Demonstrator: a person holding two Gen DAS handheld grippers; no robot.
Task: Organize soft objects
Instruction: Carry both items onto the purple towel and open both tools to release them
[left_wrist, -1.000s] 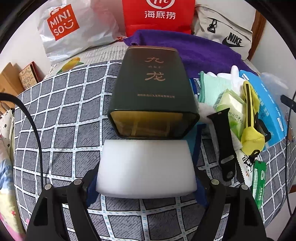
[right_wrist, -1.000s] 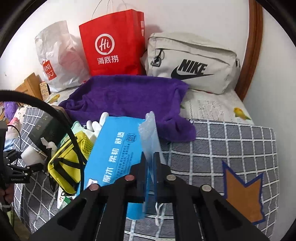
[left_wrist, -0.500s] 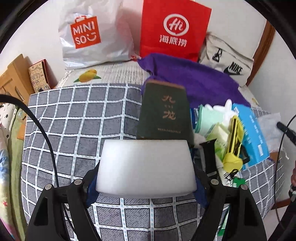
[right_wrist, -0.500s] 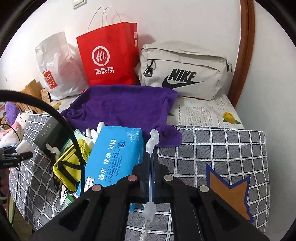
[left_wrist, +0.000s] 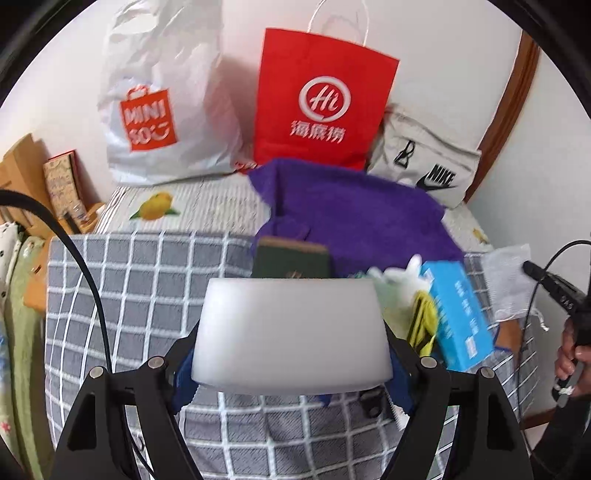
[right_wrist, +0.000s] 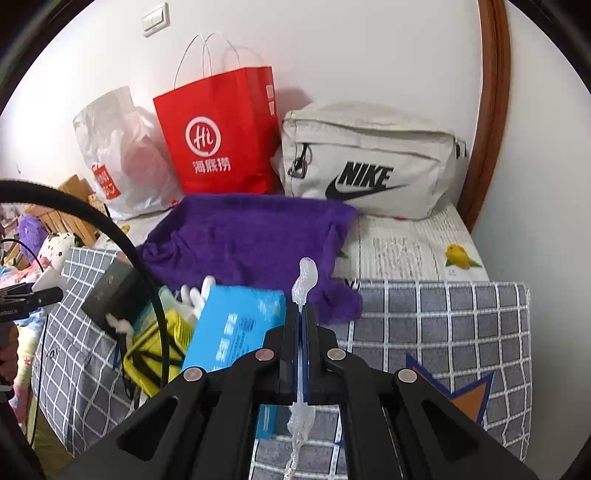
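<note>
— Left wrist view first: what have you got?
— My left gripper (left_wrist: 291, 369) stands wide, both pads pressed on the ends of a white foam block (left_wrist: 290, 332), smooth with rounded edges, held above the grey checked blanket (left_wrist: 147, 295).
— And the right?
— My right gripper (right_wrist: 303, 332) is pinched tight on a crinkly clear plastic bag (right_wrist: 304, 280), a thin strip poking up between the fingers.
— Room to move?
— Bare blanket lies to the right (right_wrist: 443, 325). Left of it sit a blue tissue pack (right_wrist: 236, 325), a yellow pouch (right_wrist: 155, 350) and a dark green box (right_wrist: 114, 291), crowded against the fuzzy purple towel (right_wrist: 251, 236)
</note>
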